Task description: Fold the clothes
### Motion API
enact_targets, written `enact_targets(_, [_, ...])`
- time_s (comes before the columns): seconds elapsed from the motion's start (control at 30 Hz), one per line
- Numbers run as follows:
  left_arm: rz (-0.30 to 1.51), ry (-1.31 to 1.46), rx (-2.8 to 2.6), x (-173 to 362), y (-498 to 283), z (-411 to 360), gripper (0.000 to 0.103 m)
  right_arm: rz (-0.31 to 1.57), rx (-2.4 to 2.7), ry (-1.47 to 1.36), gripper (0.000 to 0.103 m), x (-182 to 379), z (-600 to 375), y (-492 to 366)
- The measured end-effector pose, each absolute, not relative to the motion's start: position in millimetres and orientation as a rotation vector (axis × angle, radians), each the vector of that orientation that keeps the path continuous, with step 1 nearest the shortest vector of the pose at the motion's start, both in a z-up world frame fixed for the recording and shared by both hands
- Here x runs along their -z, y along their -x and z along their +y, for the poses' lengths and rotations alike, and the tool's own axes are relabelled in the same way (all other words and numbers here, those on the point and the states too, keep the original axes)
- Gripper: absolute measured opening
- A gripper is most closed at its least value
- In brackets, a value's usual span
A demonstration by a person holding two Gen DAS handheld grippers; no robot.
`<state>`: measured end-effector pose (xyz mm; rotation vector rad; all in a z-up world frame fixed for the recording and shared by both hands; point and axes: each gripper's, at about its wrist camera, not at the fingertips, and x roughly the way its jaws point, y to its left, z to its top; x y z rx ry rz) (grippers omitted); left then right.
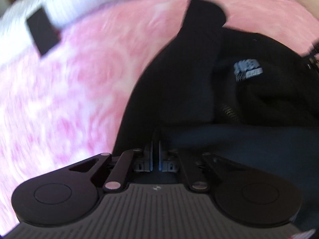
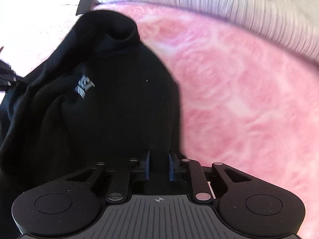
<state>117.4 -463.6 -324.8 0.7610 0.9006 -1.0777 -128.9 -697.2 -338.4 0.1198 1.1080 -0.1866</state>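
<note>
While your left gripper (image 1: 155, 151) pinches dark cloth with its fingers nearly together, your right gripper (image 2: 159, 165) clamps a thicker fold, fingers a little apart. Between them the black garment (image 2: 111, 99) is bunched and lifted over a pink rose-patterned cover (image 2: 239, 99). At its far edge runs a white ribbed cloth (image 2: 199, 4) with a black flat piece (image 1: 43, 33) on it. Only your left view shows zipper teeth (image 1: 229, 110); both views show the pale logo (image 1: 247, 69).
</note>
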Motion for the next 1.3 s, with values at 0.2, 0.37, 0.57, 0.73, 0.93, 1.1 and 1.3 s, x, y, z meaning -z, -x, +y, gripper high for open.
enact_targets(0.2, [0.800, -0.665, 1.075, 272, -153, -475, 0.003, 1.105, 0.301, 0.100, 0.015, 265, -731, 169])
enact_targets(0.37, [0.805, -0.692, 1.018, 296, -184, -512, 0.000, 1.112, 0.543, 0.215, 0.013, 253, -787, 183])
enact_targets(0.57, [0.815, -0.681, 0.957, 300, -176, -494, 0.015, 1.113, 0.597, 0.244, 0.044, 267, -771, 172])
enact_targets(0.73, [0.689, -0.778, 1.191, 294, -90, -464, 0.034, 0.999, 0.244, 0.023, 0.078, 254, -691, 200])
enact_targets(0.93, [0.407, -0.955, 1.553, 300, 58, -443, 0.059, 1.139, 0.049, -0.053, 0.078, 270, -636, 247])
enact_targets(1.1, [0.131, -1.080, 1.811, 321, 175, -452, 0.065, 1.167, 0.274, -0.179, 0.078, 265, -645, 305])
enact_targets(1.3, [-0.003, -1.251, 1.768, 359, 230, -496, 0.038, 1.171, 0.368, -0.138, 0.078, 243, -652, 365])
